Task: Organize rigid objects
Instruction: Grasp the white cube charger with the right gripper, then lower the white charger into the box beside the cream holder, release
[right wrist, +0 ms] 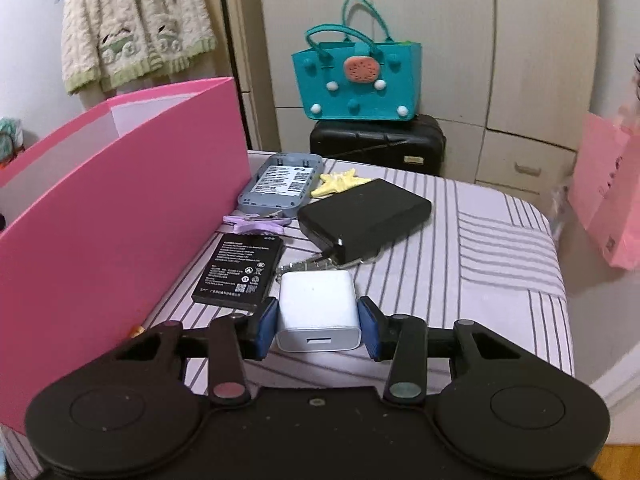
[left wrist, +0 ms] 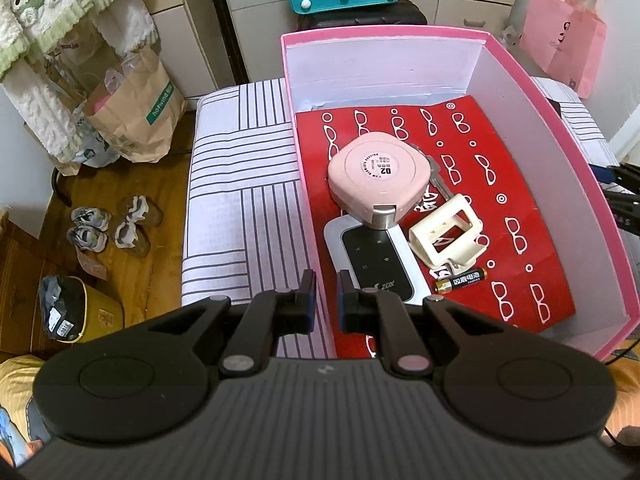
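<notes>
My left gripper (left wrist: 326,300) is shut on the left wall of the pink box (left wrist: 298,128). On a red sheet in the box lie a pink rounded case (left wrist: 378,170), a silver-black device (left wrist: 372,264), a cream clip (left wrist: 446,236), a battery (left wrist: 460,282) and a key (left wrist: 438,180). In the right wrist view my right gripper (right wrist: 318,324) has its blue pads against both sides of a white charger (right wrist: 316,304) resting on the striped cover (right wrist: 480,280). Beyond it lie a flat black battery (right wrist: 240,272), a black power bank (right wrist: 364,216), a grey-blue device (right wrist: 280,184), a yellow star (right wrist: 340,182) and a purple clip (right wrist: 256,222).
The pink box's outer wall (right wrist: 120,200) rises just left of the right gripper. A teal bag (right wrist: 356,76) sits on a black suitcase (right wrist: 380,144) behind the striped surface. A pink paper bag (right wrist: 612,200) hangs at right. Shoes (left wrist: 112,228) and a brown paper bag (left wrist: 136,112) are on the floor at left.
</notes>
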Motion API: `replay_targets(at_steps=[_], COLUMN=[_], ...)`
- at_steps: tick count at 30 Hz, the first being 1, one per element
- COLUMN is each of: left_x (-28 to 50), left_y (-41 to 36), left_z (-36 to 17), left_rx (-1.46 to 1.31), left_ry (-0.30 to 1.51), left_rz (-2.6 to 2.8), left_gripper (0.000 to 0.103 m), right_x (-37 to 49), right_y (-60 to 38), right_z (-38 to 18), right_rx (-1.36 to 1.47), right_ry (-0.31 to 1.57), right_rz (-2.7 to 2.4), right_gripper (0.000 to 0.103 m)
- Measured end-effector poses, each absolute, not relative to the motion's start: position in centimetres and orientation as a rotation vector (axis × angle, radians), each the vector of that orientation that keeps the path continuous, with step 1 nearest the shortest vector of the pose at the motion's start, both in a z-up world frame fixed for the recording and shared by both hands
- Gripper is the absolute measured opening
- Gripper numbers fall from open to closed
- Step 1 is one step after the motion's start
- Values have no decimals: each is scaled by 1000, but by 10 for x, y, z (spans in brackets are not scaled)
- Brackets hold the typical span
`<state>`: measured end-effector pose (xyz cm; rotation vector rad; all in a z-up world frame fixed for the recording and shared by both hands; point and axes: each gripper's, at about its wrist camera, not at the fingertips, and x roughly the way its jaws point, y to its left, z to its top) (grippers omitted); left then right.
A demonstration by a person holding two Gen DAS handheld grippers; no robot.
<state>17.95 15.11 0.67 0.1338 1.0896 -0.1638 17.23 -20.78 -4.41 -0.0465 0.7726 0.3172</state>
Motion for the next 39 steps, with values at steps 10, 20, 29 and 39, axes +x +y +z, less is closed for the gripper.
replay_targets(at_steps=[10, 20, 29, 39], left_x=[184, 185, 183, 180], left_y=[152, 155, 157, 162], left_z=[5, 5, 8, 8], left_rx=[117, 101, 111, 91], left_ry=[1090, 1094, 1089, 1065], left_rz=[-147, -153, -183, -200], left_gripper=[9, 9, 10, 10], right_x=[140, 151, 162, 167], right_y=[-210, -137, -55, -41], right_z=[23, 65, 38, 31], right_rx=[70, 57, -461, -547], right_ry=[657, 661, 749, 853], right_rz=[457, 802, 740, 730], right_gripper=[48, 48, 48, 48])
